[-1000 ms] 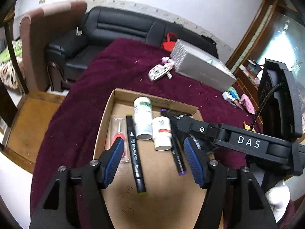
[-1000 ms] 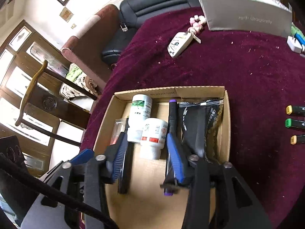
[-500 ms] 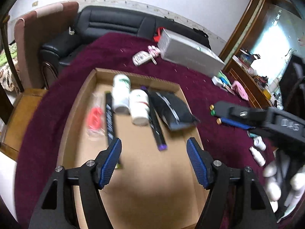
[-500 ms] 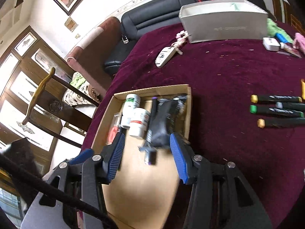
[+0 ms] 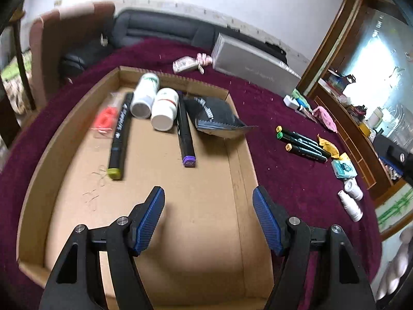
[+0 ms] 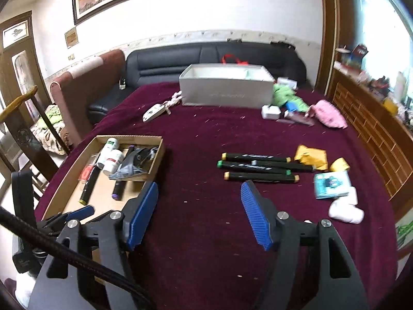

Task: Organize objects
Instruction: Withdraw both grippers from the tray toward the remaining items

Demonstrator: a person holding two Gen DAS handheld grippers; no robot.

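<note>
Two pairs of blue-padded tongs hang over a bench (image 6: 206,134) draped in maroon cloth, both spread wide and holding nothing. The left tongs (image 5: 208,218) hover above the bare near end of a shallow cardboard tray (image 5: 238,160), while the right tongs (image 6: 199,213) sit over open cloth just right of that tray (image 6: 158,160), pointed toward three black markers (image 6: 258,167) lying side by side on the cloth, well apart from the tray. Inside the tray, at its far end, lie two white bottles (image 5: 155,103) on their sides, touching each other; a black marker with an olive cap (image 5: 118,135) to their left; a black marker with a purple cap (image 5: 185,131) to their right; a red item in clear wrapping (image 5: 104,116) by the left wall; and a black foil pouch (image 5: 216,115) leaning over the right wall. Beyond the three markers are yellow packets (image 6: 311,157), a teal-printed card (image 6: 331,184) and a few small white bottles (image 5: 351,201). A grey box (image 6: 227,90) stands at the far side of the bench, with a white key fob (image 6: 154,112) to its left and a pink cloth (image 6: 327,113) to its right.
</note>
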